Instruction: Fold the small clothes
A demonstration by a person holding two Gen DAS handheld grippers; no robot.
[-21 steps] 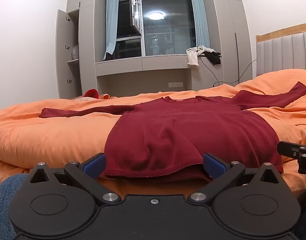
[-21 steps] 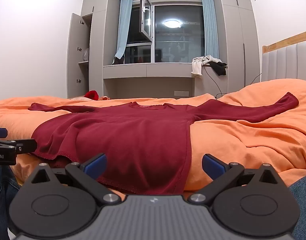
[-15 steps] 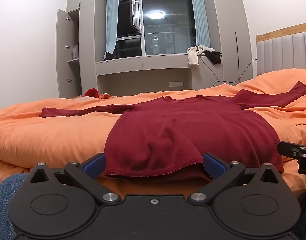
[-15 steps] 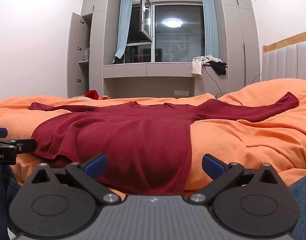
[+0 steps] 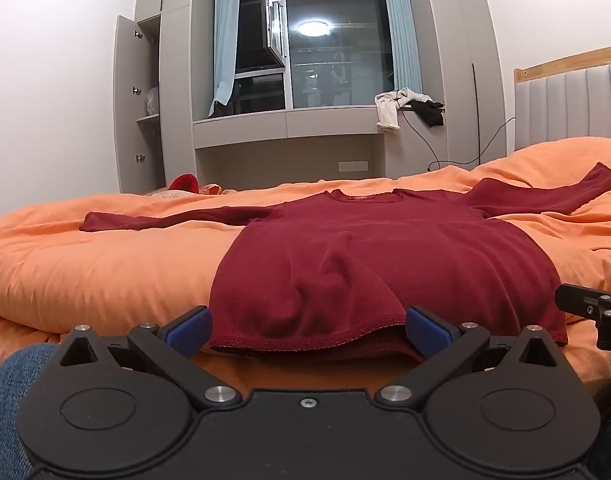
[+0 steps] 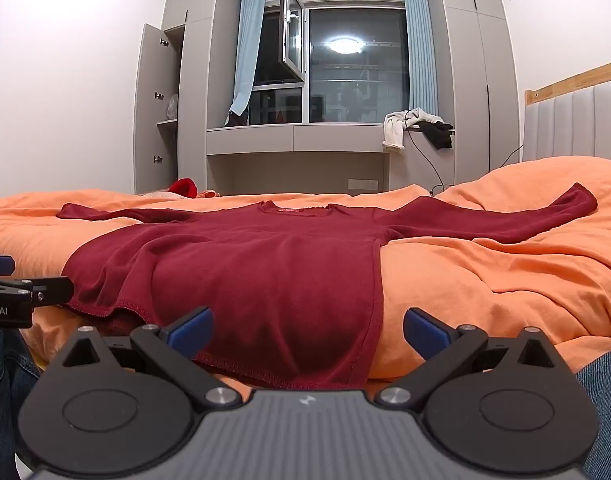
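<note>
Both wrist cameras sit low at the bed's (image 5: 85,272) near edge, side by side, facing the window (image 6: 357,68); both share the shirt (image 5: 385,264) close ahead.

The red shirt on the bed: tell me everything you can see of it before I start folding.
The red shirt is a dark red long-sleeved top of soft knit-looking fabric. It lies flat and unfolded on the orange duvet, both sleeves spread outward, neckline at the far end, stitched hem nearest the cameras. The body is slightly rumpled near the hem, which drapes over the bed's near edge. Nothing grips it; only the duvet touches it.
</note>
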